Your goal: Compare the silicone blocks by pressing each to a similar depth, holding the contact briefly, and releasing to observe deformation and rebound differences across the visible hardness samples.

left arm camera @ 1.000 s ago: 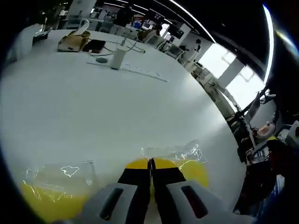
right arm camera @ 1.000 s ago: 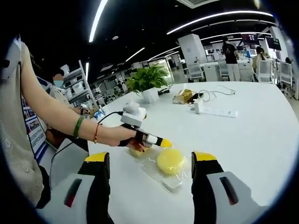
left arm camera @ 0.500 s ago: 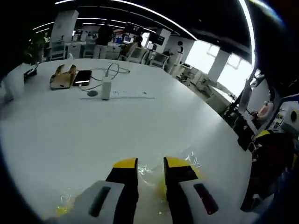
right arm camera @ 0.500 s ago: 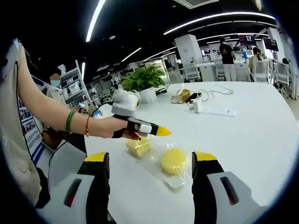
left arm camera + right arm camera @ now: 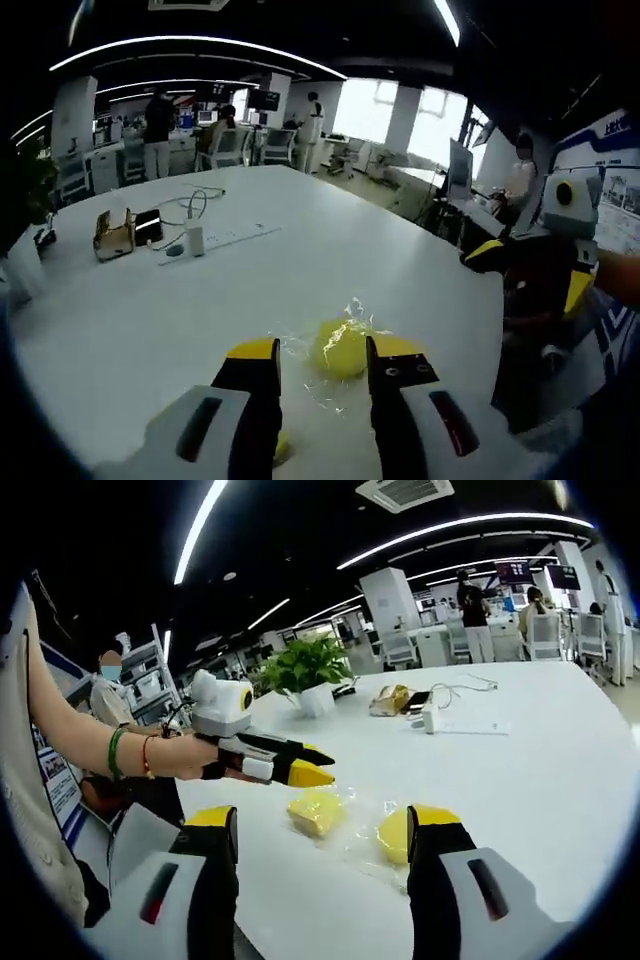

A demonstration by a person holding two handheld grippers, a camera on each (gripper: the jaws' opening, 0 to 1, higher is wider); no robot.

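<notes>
The jaws of the left gripper (image 5: 318, 362) stand a little apart with nothing held between them. The jaws of the right gripper (image 5: 322, 826) are spread wide, and they hold nothing too.

The big white surface (image 5: 150, 300) carries two yellow silicone blocks. Each block lies in a clear plastic wrap (image 5: 365, 832) that shines in the light. In the left gripper view, the round yellow block (image 5: 338, 348) sits just past the tips of the left jaws, in the gap between them. In the right gripper view, the squarish yellow block (image 5: 316, 811) lies close beside the round one (image 5: 392, 835), to its left. The round block is partly hidden behind the right jaw there.

In the right gripper view, the left gripper (image 5: 308, 765) is up in the air above the squarish block, not touching it. A person's hand (image 5: 180, 758) holds it, and the wrist has a green band and a thin red one.

Far beyond the blocks on the surface are a white power strip (image 5: 478, 725) with a charger (image 5: 428, 720) and cable, a small brown packet (image 5: 388, 700) and a potted green plant (image 5: 310, 672).
</notes>
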